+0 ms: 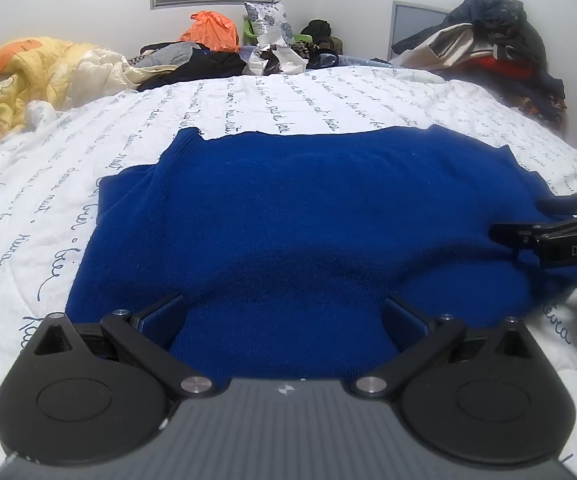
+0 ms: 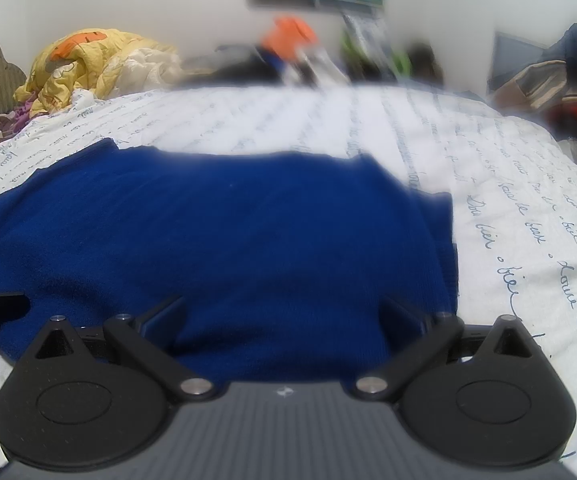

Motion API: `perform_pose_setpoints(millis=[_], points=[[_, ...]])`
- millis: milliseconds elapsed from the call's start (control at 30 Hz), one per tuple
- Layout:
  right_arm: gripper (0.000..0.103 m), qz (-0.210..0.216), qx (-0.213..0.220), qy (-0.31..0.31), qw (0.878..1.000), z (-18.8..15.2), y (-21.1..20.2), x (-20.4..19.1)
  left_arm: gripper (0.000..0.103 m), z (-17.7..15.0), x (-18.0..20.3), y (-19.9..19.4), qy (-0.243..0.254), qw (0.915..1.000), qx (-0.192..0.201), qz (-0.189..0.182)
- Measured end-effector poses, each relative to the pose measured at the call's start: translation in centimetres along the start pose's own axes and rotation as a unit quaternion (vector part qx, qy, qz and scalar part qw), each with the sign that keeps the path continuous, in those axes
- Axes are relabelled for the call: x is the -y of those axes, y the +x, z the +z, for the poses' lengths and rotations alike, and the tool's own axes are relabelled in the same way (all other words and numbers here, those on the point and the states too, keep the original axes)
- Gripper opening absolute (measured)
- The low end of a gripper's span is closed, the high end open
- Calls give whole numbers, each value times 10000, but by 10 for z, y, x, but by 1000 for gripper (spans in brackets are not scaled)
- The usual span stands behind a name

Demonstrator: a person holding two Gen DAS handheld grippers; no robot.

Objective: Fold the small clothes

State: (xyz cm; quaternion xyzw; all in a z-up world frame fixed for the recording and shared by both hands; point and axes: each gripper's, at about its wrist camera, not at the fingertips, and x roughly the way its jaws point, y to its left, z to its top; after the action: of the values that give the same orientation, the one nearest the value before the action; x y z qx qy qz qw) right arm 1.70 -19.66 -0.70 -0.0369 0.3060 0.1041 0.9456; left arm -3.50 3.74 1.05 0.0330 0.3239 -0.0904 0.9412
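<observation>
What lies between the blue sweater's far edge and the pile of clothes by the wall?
In the left wrist view, only bare script-printed bedspread separates the blue sweater from the clothes pile.

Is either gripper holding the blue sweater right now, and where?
No. Left gripper and right gripper are open at the blue sweater's near edge; nothing is clamped.

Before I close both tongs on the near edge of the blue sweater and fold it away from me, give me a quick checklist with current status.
1. Left tongs open: ok.
2. Right tongs open: ok.
3. Blue sweater lying flat on the white quilt: ok.
4. Near hem between both tongs' fingers: cannot tell, the edge is hidden under the tongs.
5. Nothing lying on top of the sweater: ok.
6. Right view sharp enough: not ok, blurred.
</observation>
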Motion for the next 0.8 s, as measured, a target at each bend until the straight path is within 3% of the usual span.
perform_pose_setpoints(millis=[633,733,800], points=[[103,16,2,10,10000,-1,1,1,103,0,0,-4,-38,9999,-14,127],[103,22,5,17,10000,-1,1,0,103,-9,-9,-27,-553,9973,80,467],[103,18,10,42,10000,0,0,0,103,-22,-26,-50,-1297,9909,201,293]])
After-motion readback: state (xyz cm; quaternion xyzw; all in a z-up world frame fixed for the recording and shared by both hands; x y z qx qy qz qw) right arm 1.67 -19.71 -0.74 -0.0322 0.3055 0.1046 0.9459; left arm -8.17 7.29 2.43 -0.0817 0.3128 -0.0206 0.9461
